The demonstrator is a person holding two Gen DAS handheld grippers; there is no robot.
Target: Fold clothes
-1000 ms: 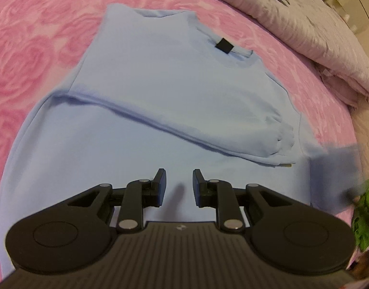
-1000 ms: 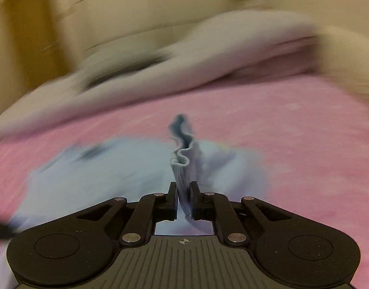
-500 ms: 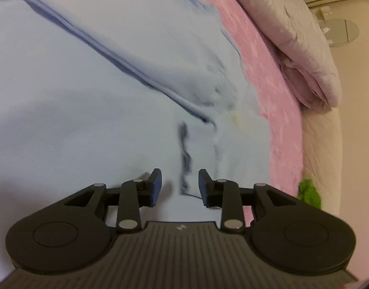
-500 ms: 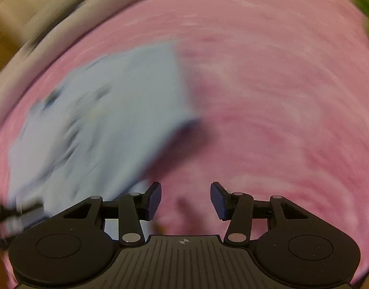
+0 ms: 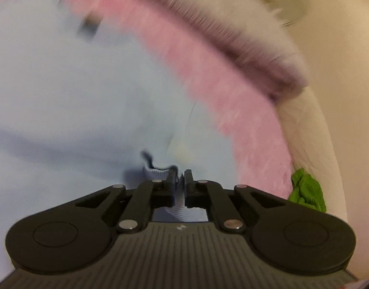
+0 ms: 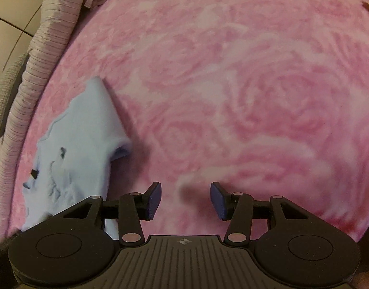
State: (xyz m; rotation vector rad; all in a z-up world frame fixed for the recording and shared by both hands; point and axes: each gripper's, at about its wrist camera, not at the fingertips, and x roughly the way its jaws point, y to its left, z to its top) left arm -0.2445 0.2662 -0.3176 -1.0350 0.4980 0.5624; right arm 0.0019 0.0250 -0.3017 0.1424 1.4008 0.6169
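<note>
The left gripper (image 5: 180, 178) pinched a ribbed cuff (image 5: 158, 172) of the light blue sweatshirt (image 5: 71, 110), which filled the blurred frame's left over the pink blanket (image 5: 244, 110). The right gripper (image 6: 185, 200) stood wide above blanket, sweatshirt at lower left.

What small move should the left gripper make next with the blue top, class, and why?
Probably lift the pinched cuff and carry it across the body of the blue top. The left gripper is shut on a ribbed edge of it, while the right gripper is open above the pink blanket, holding nothing. The left view is blurred, so the fold line is unclear.
</note>
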